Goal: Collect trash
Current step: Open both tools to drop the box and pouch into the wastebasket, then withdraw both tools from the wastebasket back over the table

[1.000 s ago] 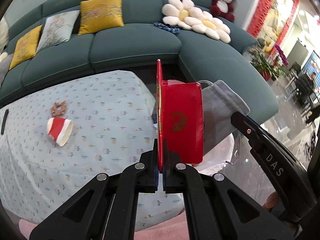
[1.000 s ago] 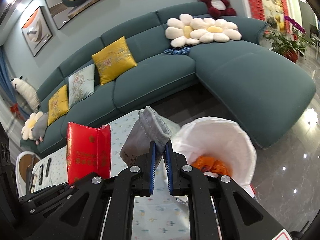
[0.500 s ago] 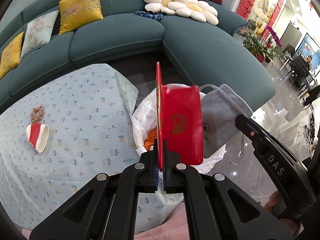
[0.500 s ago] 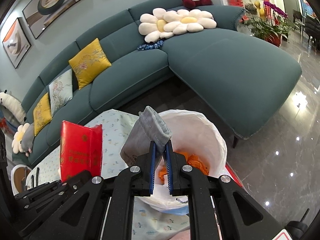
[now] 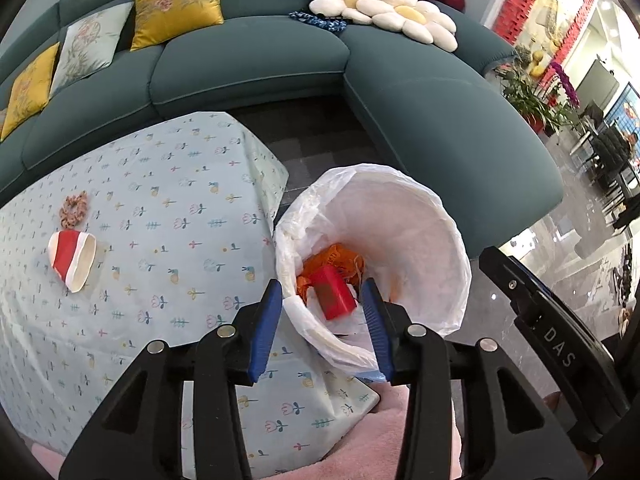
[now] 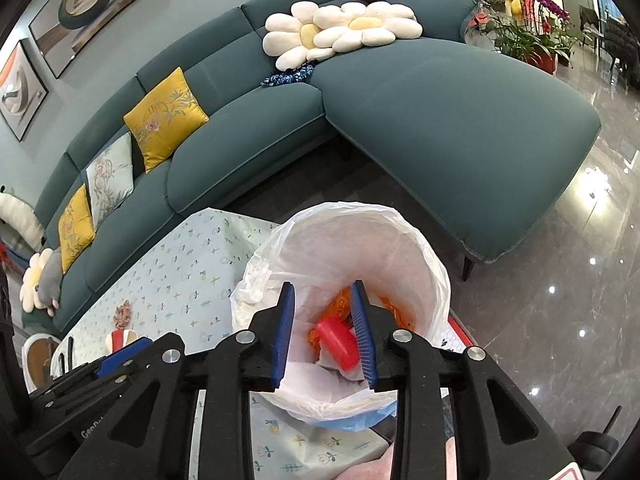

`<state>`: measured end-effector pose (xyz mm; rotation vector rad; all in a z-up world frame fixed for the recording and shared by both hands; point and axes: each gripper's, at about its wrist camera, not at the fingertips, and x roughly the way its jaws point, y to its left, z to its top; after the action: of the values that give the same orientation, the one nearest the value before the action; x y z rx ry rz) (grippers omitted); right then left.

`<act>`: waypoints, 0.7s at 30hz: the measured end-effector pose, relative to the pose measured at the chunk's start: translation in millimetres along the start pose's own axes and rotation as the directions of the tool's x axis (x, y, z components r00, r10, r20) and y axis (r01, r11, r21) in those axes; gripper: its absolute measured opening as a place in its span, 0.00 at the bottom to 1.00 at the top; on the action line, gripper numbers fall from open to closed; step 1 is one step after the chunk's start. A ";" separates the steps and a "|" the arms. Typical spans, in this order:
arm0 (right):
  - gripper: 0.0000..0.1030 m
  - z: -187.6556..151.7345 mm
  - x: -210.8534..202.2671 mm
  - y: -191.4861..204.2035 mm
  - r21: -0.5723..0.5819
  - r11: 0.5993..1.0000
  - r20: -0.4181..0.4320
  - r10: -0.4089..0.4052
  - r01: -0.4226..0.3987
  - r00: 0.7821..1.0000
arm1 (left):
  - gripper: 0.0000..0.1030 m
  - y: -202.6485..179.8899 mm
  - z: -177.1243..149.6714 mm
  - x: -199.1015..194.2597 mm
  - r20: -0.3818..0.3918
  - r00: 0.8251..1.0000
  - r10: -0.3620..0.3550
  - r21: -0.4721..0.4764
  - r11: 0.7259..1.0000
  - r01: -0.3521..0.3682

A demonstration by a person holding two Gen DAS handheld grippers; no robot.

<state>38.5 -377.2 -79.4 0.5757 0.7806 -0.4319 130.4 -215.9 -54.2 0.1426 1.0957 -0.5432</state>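
A: What was hidden in the white-lined trash bin [image 5: 420, 216]?
B: The grey fabric pouch [image 6: 352, 374]; only a sliver showed, under the red cardboard box [image 5: 332, 294] on crumpled orange wrapping [image 5: 340, 258].
A: Changes from a second earlier?
B: Both items had dropped. The left gripper [image 5: 324, 320] and the right gripper [image 6: 324, 330] had released, jaws spread, empty. The crushed red-and-white paper cup [image 5: 72, 260] stayed on the floral tablecloth [image 5: 180, 200].

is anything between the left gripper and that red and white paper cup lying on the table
Nothing visible. The left gripper is open above the bin, and the paper cup lies on its side on bare tablecloth to its left. The scrunchie sits beyond the cup, off the path.
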 end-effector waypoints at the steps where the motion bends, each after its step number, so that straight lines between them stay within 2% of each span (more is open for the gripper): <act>1: 0.30 -1.3 -0.2 2.9 -0.005 1.000 -0.001 -0.001 0.001 1.000 | 0.39 2.6 -0.4 -1.4 0.002 1.000 0.003 -0.004 1.000 -0.003; 5: 0.33 -4.4 -1.8 11.9 -0.017 1.000 0.000 0.003 -0.003 1.000 | 0.39 12.7 -1.7 -7.6 0.007 1.000 0.007 -0.021 1.000 -0.007; 14: 0.35 -11.8 -10.3 45.5 -0.078 0.997 0.003 0.022 -0.022 1.000 | 0.42 43.7 -6.5 -26.6 0.027 0.999 0.024 -0.081 0.997 -0.021; 17: 0.35 -15.0 -13.2 59.6 -0.102 0.994 0.002 0.030 -0.029 1.000 | 0.47 58.9 -8.9 -32.9 0.036 0.999 0.034 -0.108 0.994 -0.030; 21: 0.35 -20.4 -15.9 78.6 -0.132 0.990 -0.001 0.041 -0.041 0.999 | 0.48 82.1 -12.8 -42.1 0.050 0.998 0.048 -0.148 0.988 -0.040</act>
<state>61.6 -301.9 -54.0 0.4665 0.7885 -0.3399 145.6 -125.8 -35.9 0.0234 1.0745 -0.4229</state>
